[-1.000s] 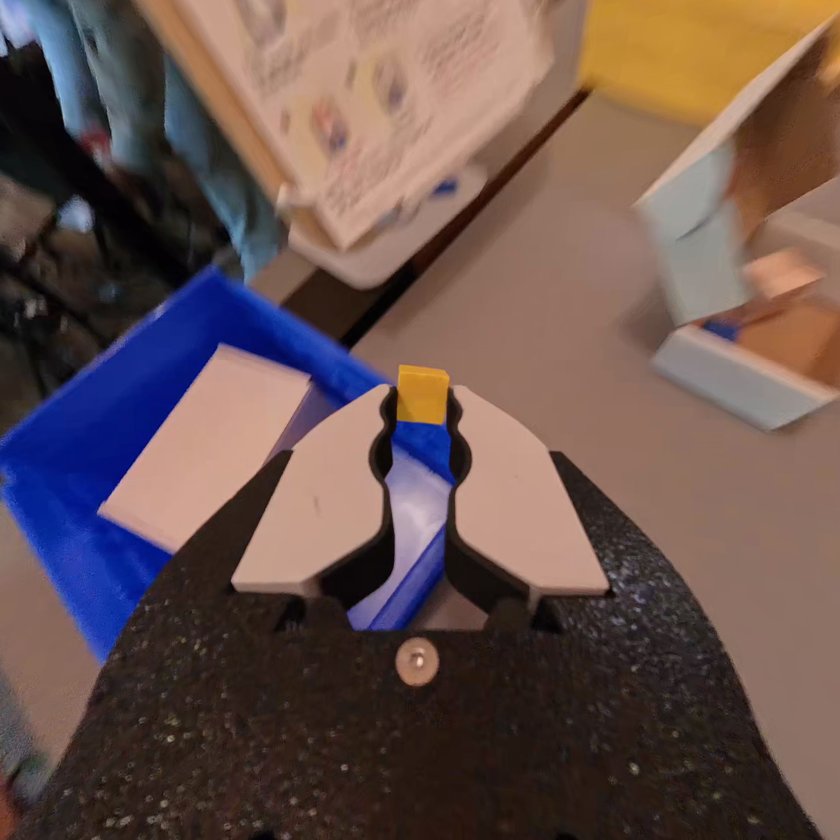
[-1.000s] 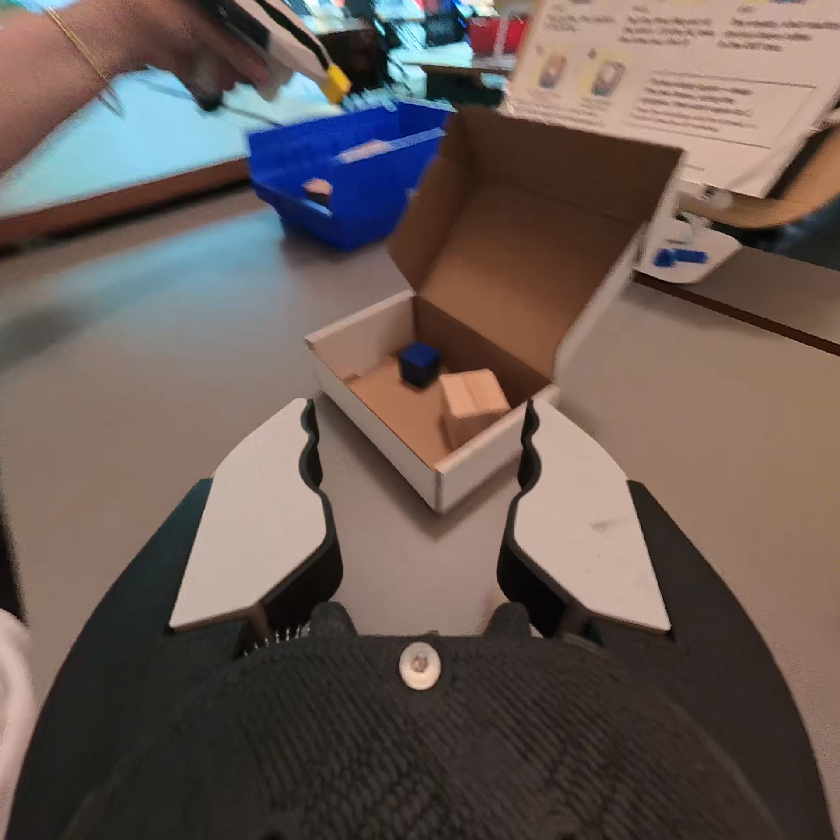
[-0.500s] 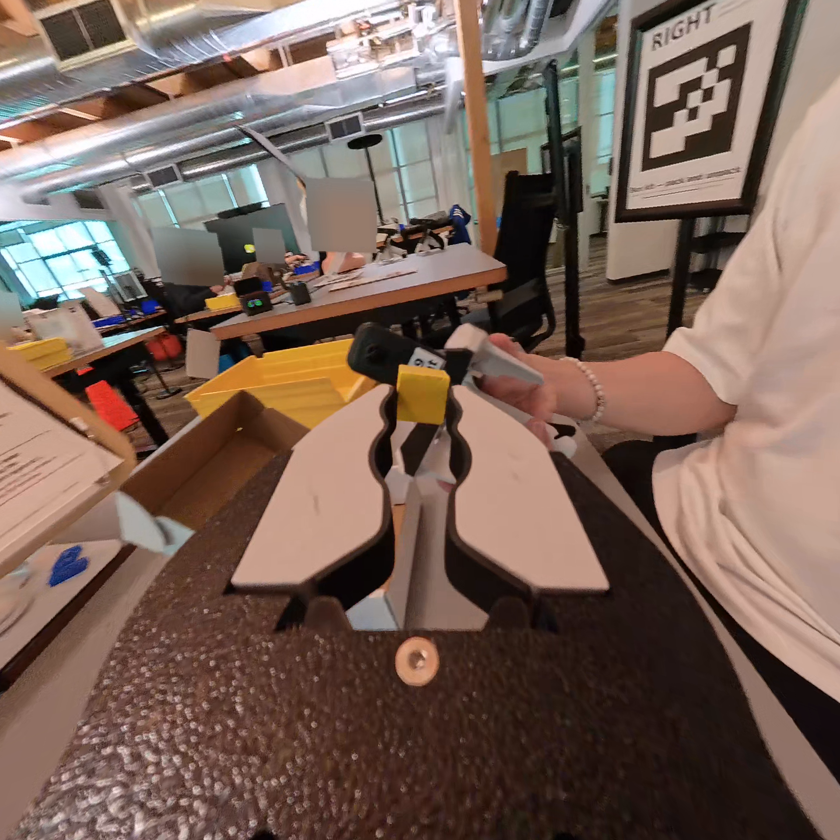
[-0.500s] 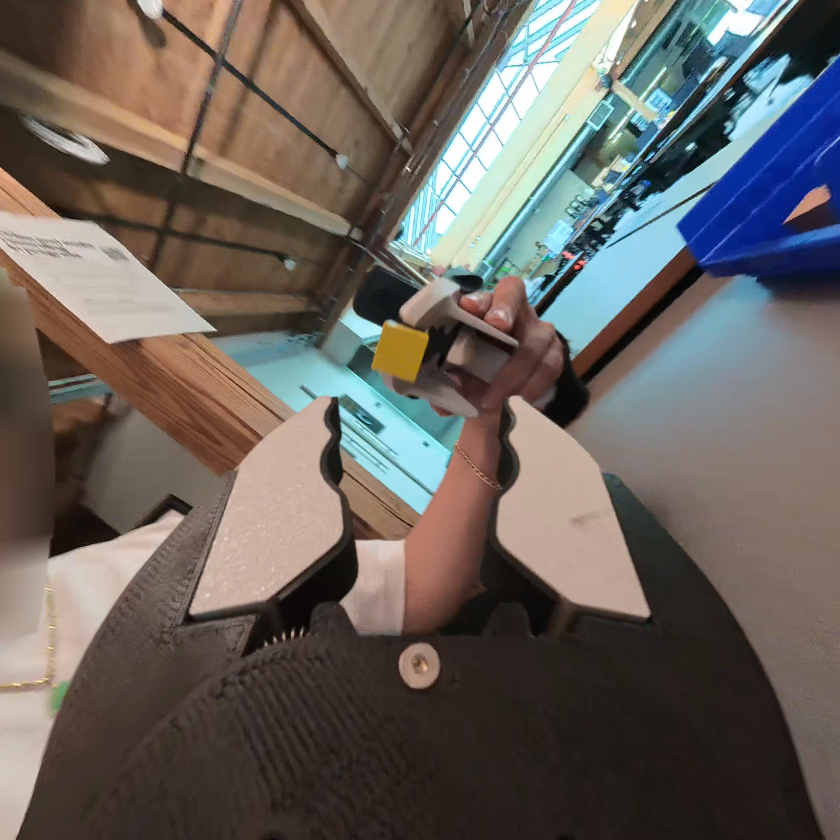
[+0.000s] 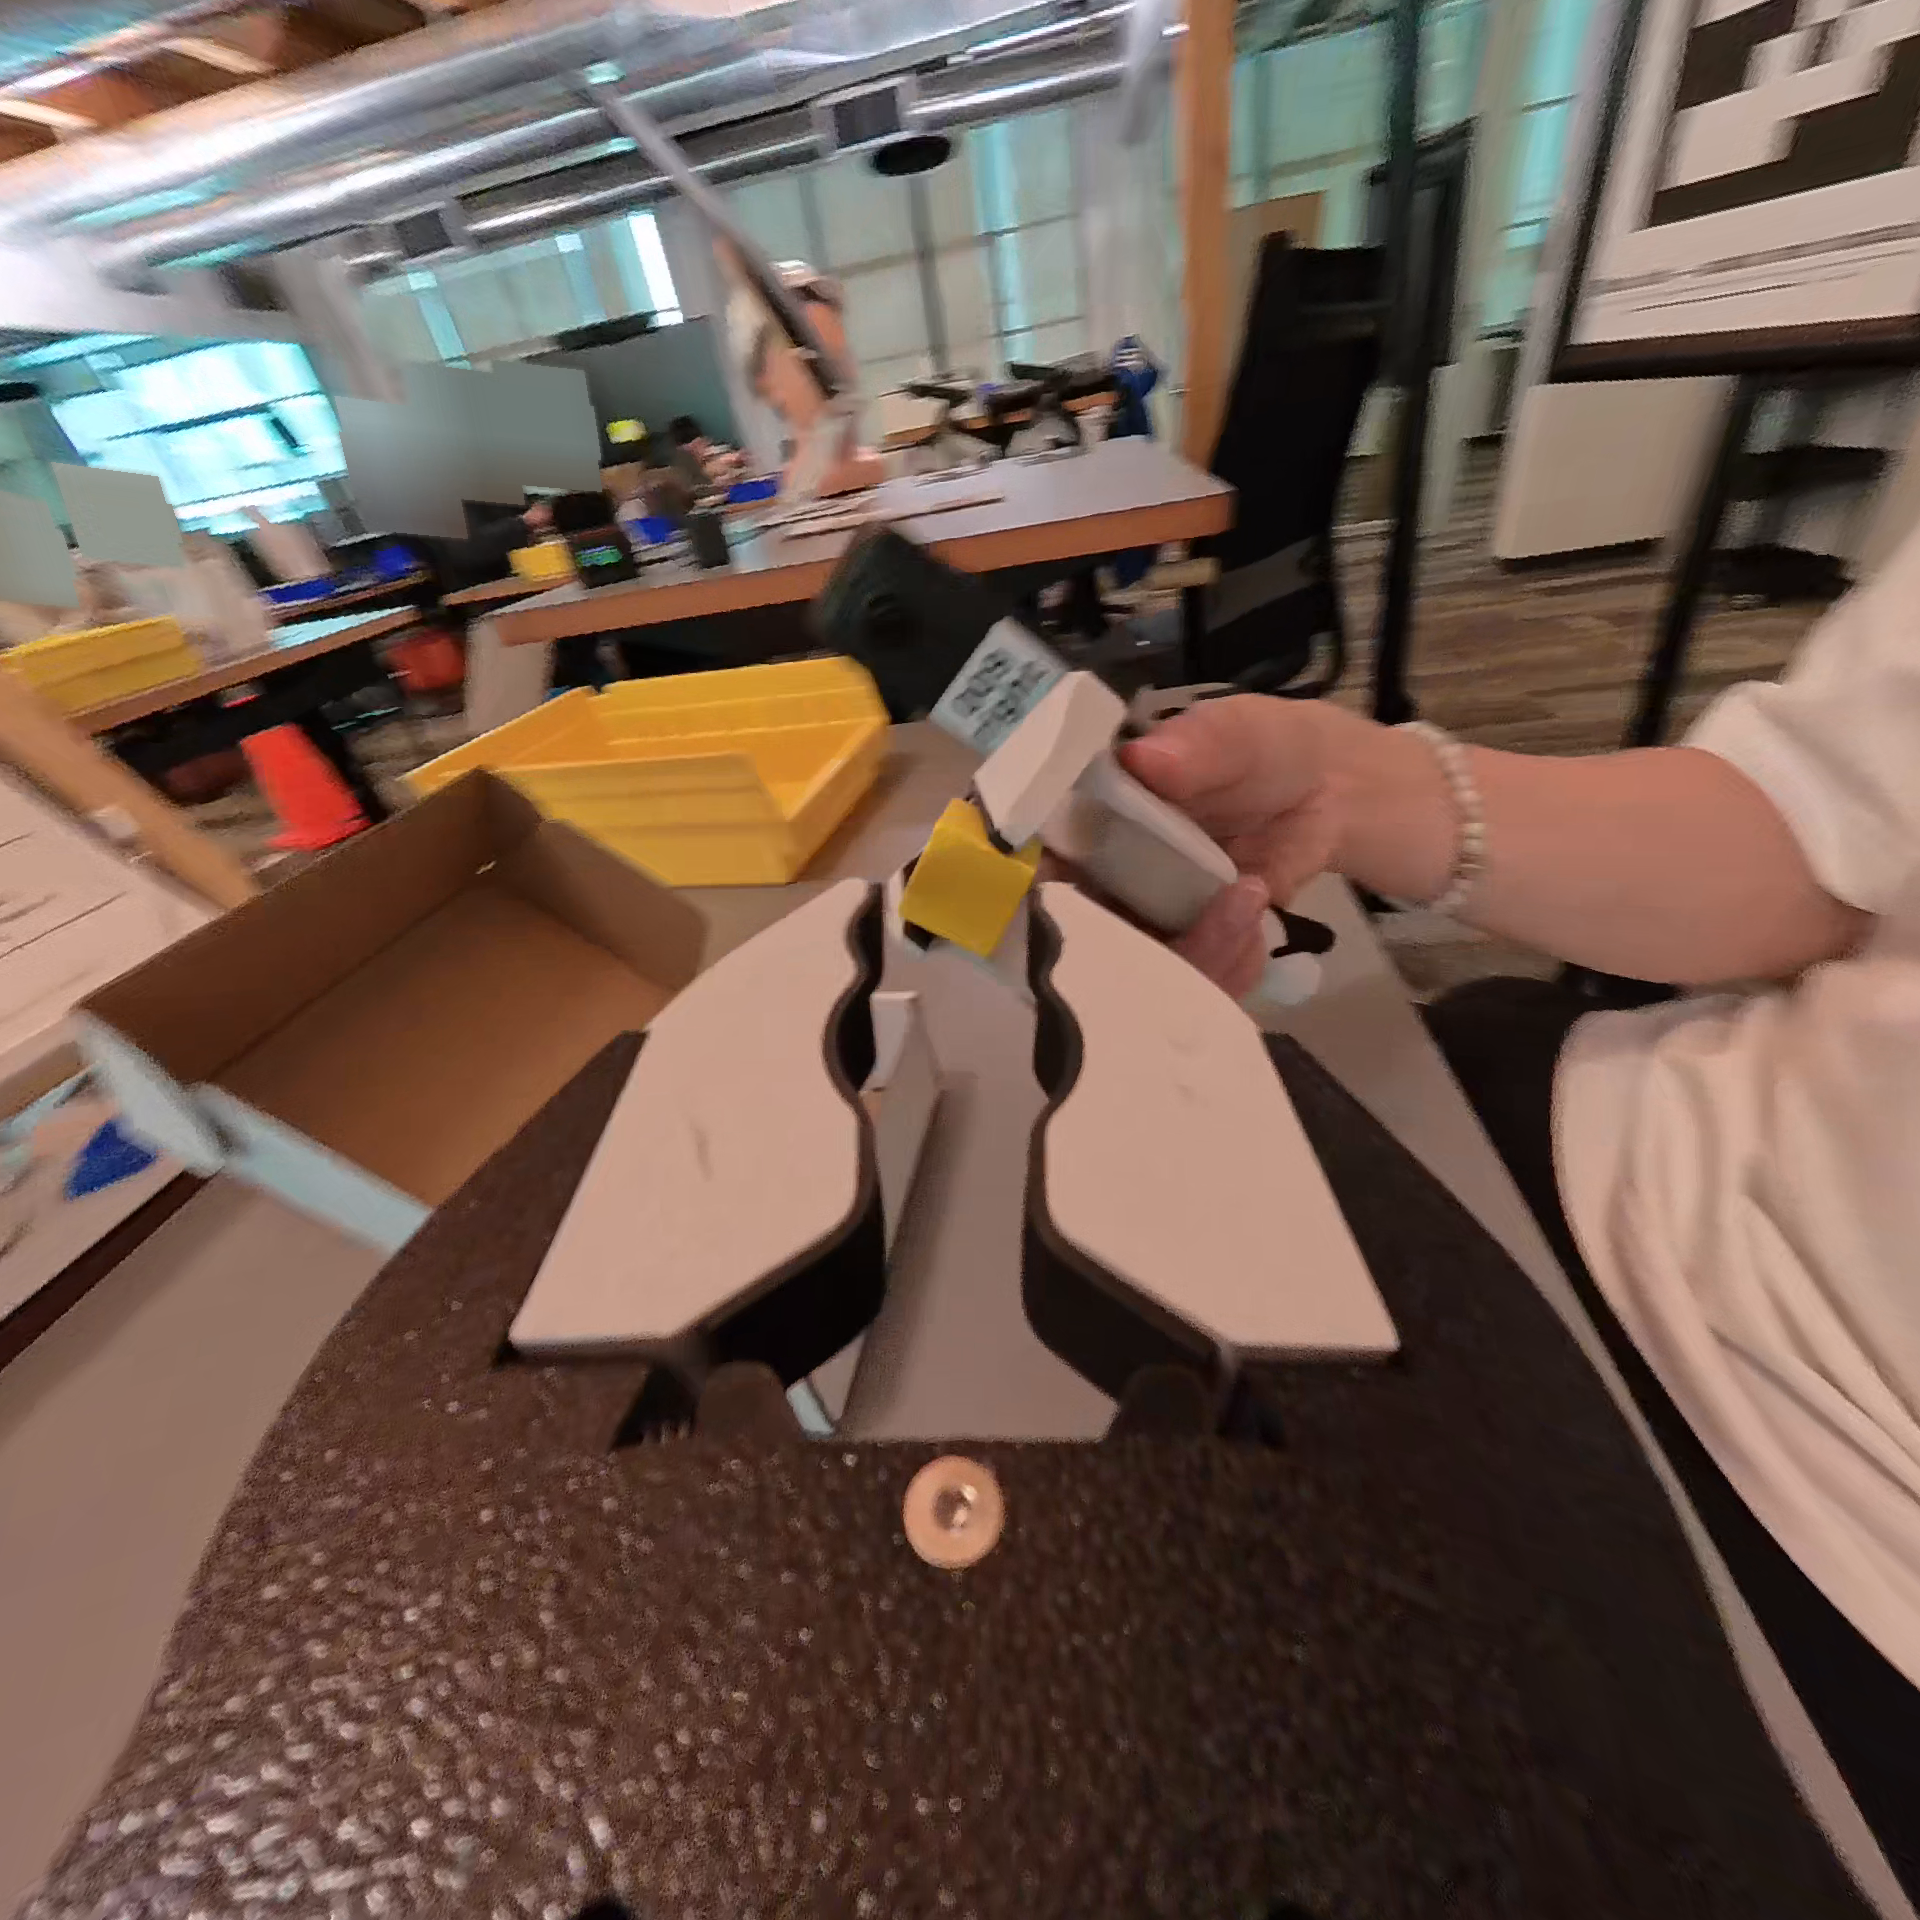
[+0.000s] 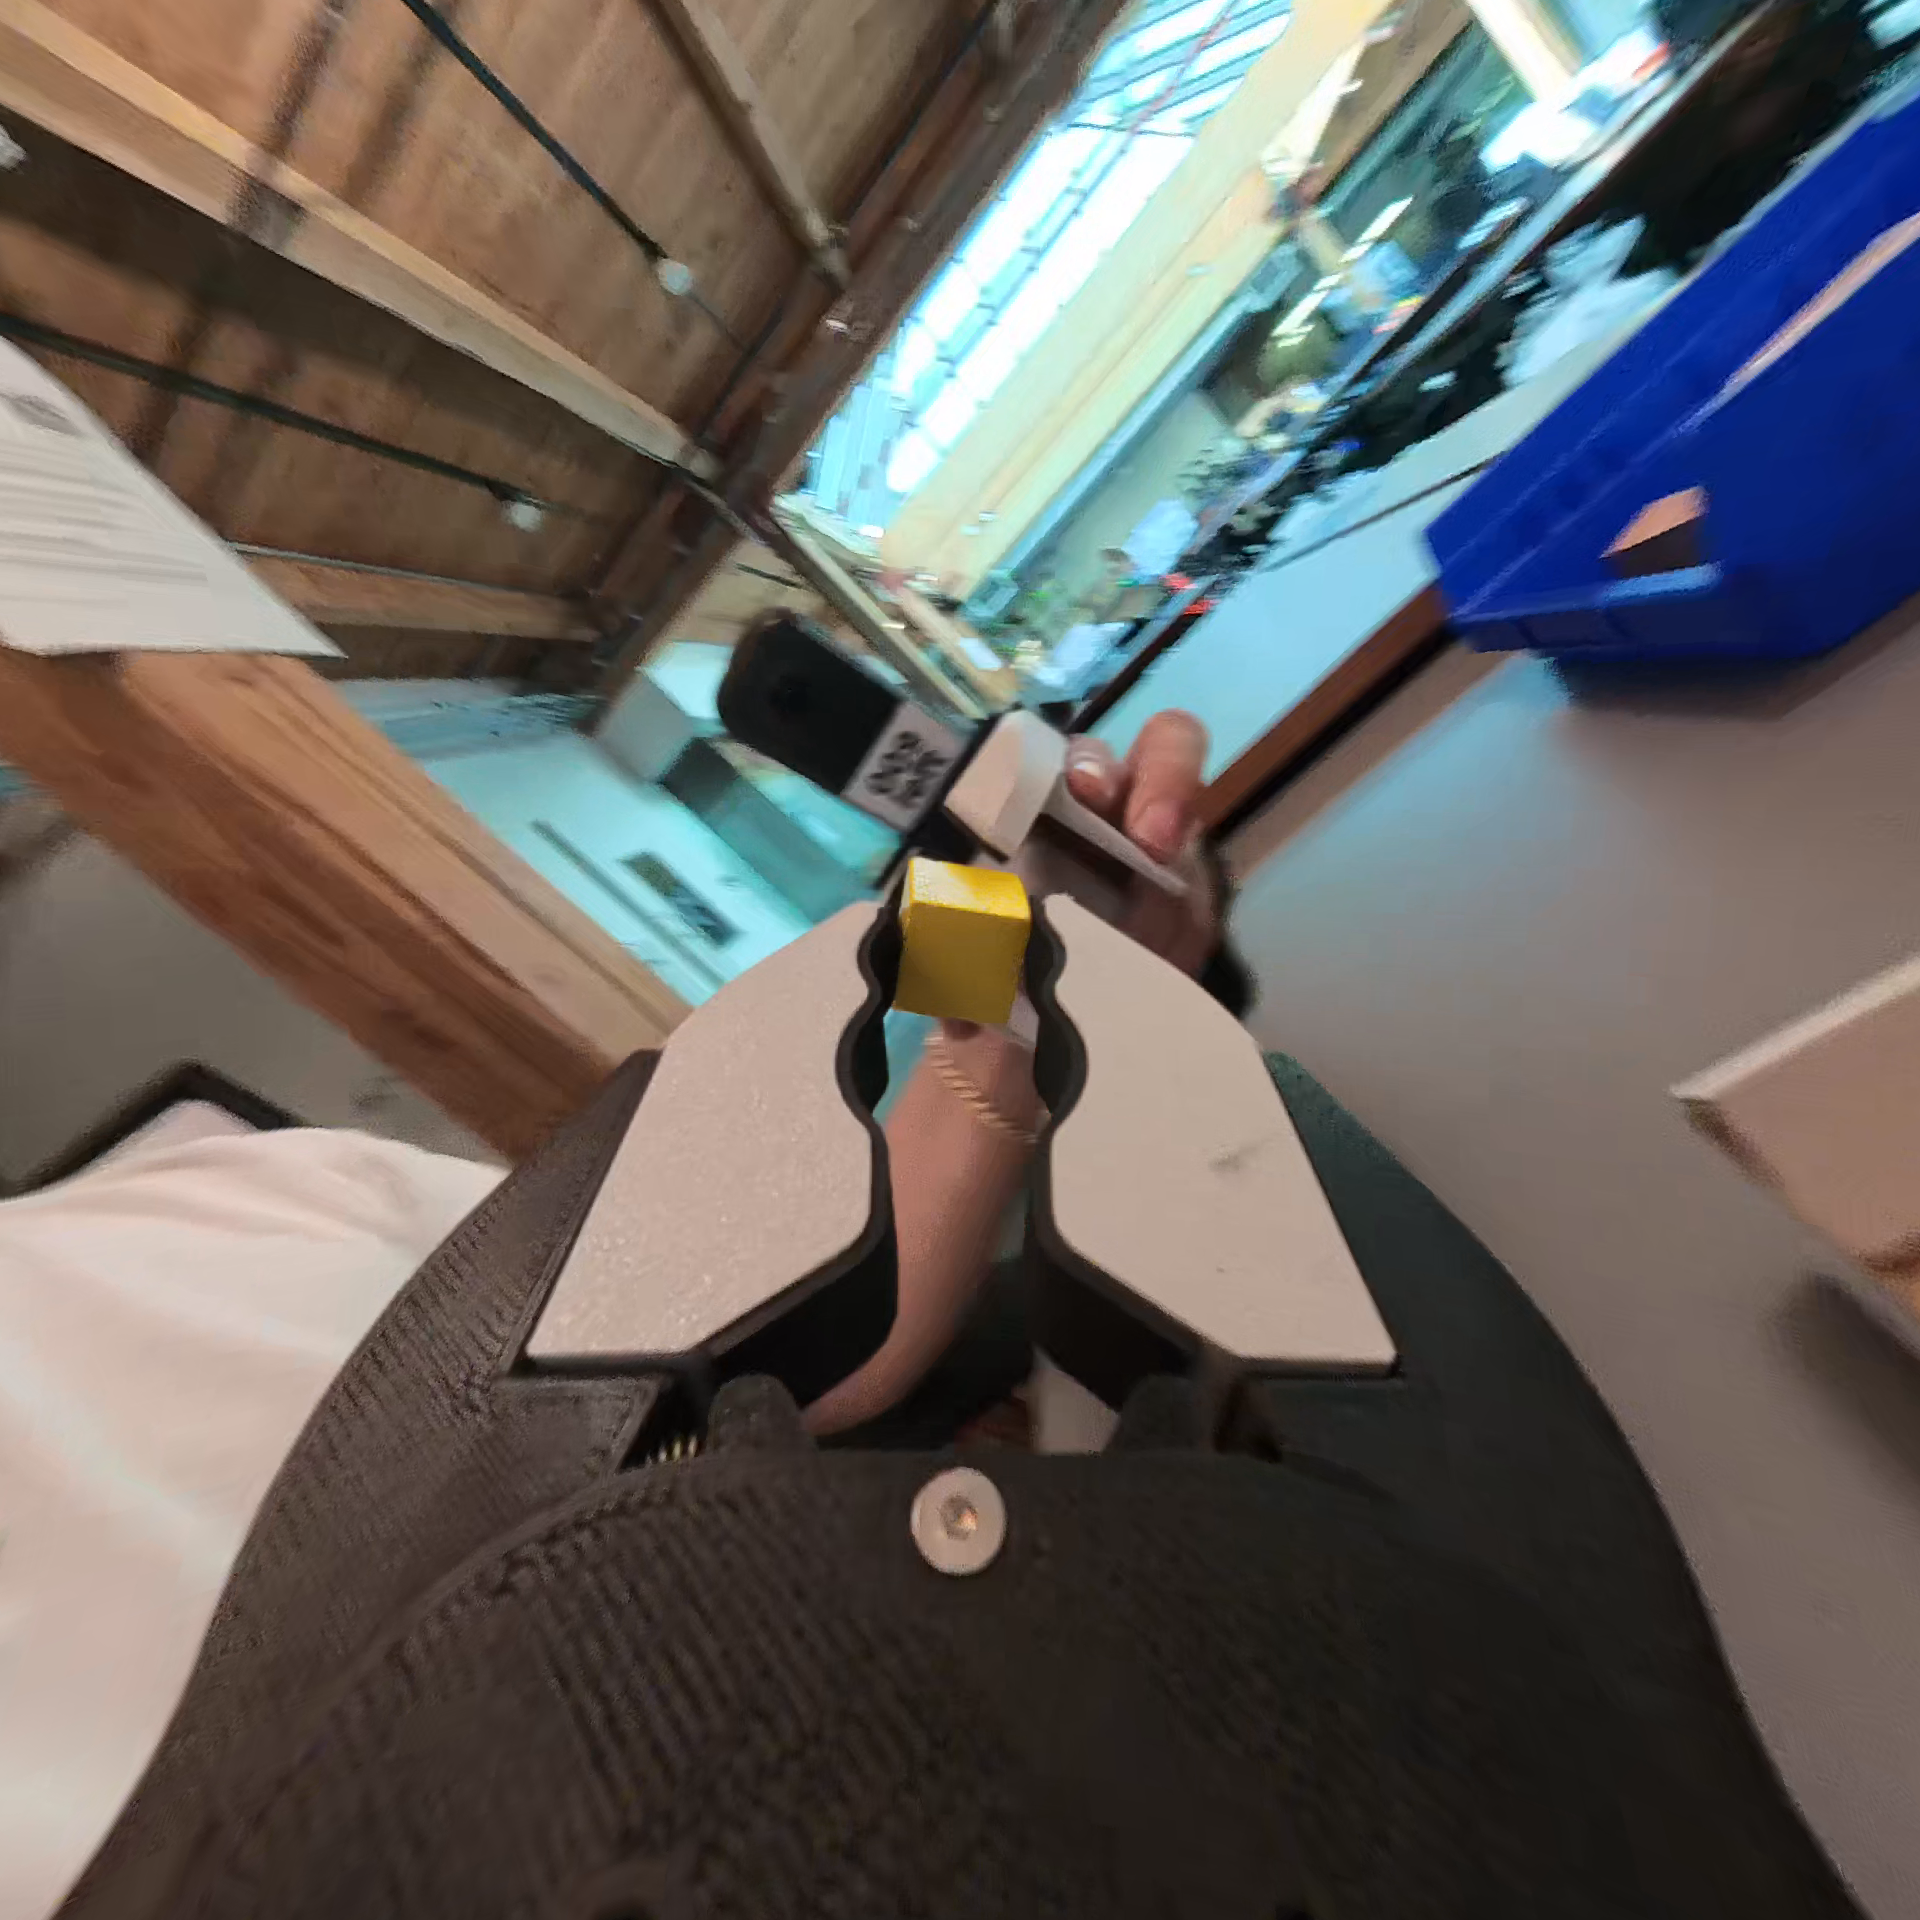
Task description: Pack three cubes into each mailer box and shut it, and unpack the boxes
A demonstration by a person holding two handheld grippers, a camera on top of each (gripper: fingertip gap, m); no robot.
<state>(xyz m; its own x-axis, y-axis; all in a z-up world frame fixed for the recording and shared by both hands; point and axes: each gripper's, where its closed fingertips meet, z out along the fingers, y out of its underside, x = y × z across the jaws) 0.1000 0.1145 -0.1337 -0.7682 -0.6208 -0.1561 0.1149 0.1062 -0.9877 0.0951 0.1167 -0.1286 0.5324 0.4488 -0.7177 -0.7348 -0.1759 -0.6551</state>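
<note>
Left claw point(image 5: 954, 925) has its jaws a little apart. In the left wrist view the yellow cube point(image 5: 966, 878) sits tilted just at their tips, with a thin gap showing along one side of it. Right claw point(image 6: 961, 935) is pinching that cube. In the right wrist view it is square between the two grey fingertips point(image 6: 831, 987) and held up off the counter point(image 6: 1558, 935). The two claws meet tip to tip in the air, each pointing roughly at the other.

Just behind the cube, each view shows a hand point(image 5: 1226, 790) wrapped round the other tool's handle. A bracelet is on each wrist, and a white sleeve point(image 5: 1714, 1143) lies to the side.

Below and to the left in the left wrist view, a mailer box point(image 5: 436, 1039) stands open on the counter. Its brown inside faces up, its white front wall is nearest the camera, and the part of its floor in view is bare. A yellow bin point(image 5: 675, 758) rests beyond it, near the counter's far edge.

In the right wrist view, a pale box edge point(image 6: 1818, 1122) cuts in at the right border. A blue bin point(image 6: 1714, 468) sits well beyond it, with a tan block point(image 6: 1662, 530) showing inside. A sheet of paper point(image 6: 104, 561) hangs on a wooden post at the left.

Farther off are more tables, an orange cone point(image 5: 301, 779) on the floor, windows and ceiling ducts, all blurred.
</note>
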